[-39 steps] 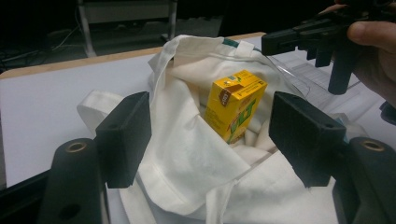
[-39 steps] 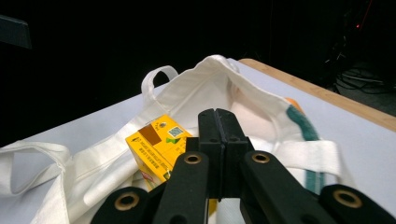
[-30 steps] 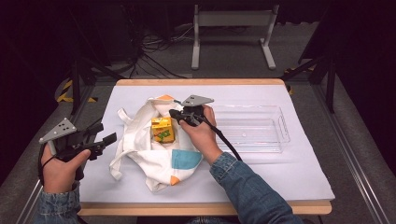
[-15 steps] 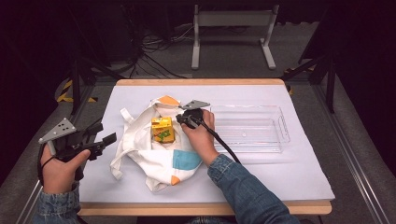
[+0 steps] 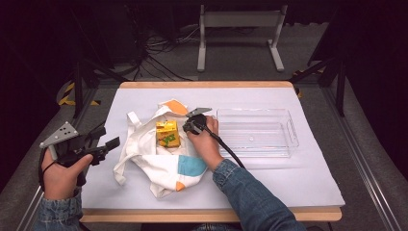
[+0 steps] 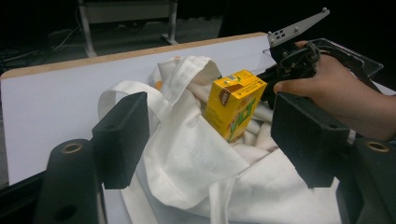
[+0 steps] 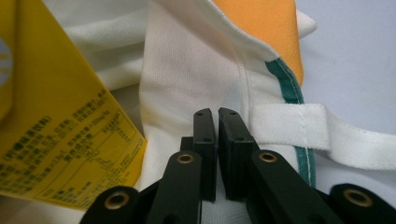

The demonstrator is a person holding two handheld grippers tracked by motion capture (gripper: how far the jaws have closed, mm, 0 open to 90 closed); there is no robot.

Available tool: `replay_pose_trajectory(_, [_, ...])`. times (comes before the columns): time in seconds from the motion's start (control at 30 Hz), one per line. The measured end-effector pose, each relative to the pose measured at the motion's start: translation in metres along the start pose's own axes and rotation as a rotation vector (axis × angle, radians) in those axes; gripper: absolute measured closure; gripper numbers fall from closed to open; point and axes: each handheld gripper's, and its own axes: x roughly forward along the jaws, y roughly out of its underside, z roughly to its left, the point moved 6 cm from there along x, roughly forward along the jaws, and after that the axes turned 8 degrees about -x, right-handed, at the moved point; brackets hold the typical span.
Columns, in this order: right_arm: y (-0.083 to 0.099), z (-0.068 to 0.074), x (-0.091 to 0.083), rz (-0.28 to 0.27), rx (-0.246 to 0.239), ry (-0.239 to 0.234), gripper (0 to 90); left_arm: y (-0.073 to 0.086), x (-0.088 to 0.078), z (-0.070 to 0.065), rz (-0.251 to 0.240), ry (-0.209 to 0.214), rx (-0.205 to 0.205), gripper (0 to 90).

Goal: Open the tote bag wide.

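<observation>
High view: clear tray point(image 5: 288, 126) beside bag point(image 5: 149, 156).

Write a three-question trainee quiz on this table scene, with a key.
1. True or false: the yellow carton lies in the clear tray.
2. The right gripper has its jaws: A) wide open B) nearly shut, nothing between them C) clamped on the carton.
3. What does the carton rest on?

Key: 1. False; it sits on the white cloth bag. 2. B. 3. The white cloth bag.
</observation>
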Motion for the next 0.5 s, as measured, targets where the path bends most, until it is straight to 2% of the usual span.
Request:
replay_pose_trajectory(0.17, [-0.007,-0.001,-0.009,-0.039,0.02,-0.012,82.2,0.0,0.001,0.001,0.0,0.0,-0.002,28.9])
replay_pose_trajectory(0.2, [-0.012,-0.001,-0.015,-0.069,0.027,-0.014,80.2,-0.001,0.001,0.001,0.001,0.001,-0.003,28.9])
replay_pose_trajectory(0.5, [-0.033,-0.001,-0.046,-0.184,0.048,-0.05,69.8,-0.001,0.001,0.001,-0.004,0.0,-0.004,28.4])
